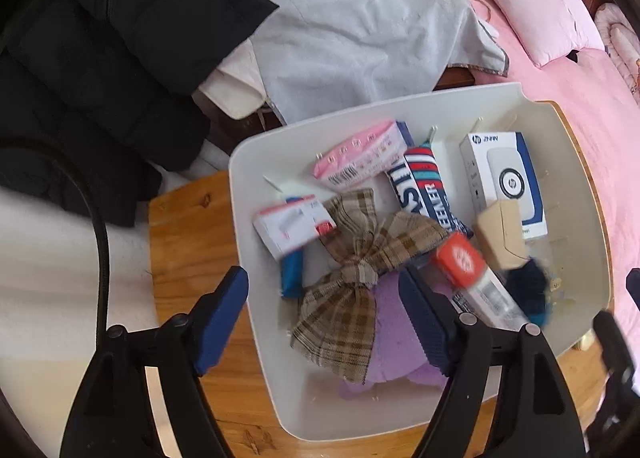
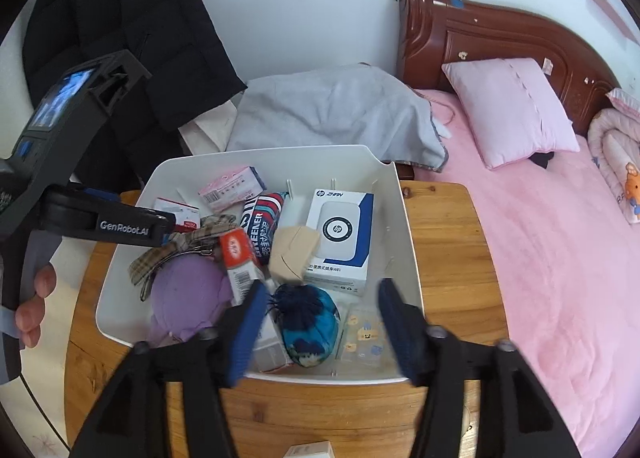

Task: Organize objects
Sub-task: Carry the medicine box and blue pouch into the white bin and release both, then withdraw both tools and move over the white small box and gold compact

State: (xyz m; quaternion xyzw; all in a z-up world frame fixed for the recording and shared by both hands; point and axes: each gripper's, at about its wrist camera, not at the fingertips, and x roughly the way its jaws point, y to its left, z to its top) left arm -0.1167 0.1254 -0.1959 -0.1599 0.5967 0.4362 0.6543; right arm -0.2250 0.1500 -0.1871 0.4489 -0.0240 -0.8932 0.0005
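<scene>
Jaws of both grippers wide, empty, over white bin (image 2: pixel 404 218) (jumbled boxes, plaid bow (image 1: pixel 352 270)); sorting seemingly unfinished.

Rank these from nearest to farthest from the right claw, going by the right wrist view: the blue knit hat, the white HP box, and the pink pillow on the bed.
1. Blue knit hat: between the open fingers of the right claw, in the bin's near end.
2. White HP box: beyond the hat, mid-bin, toward its right wall.
3. Pink pillow: far off on the bed, upper right, against the headboard.
</scene>
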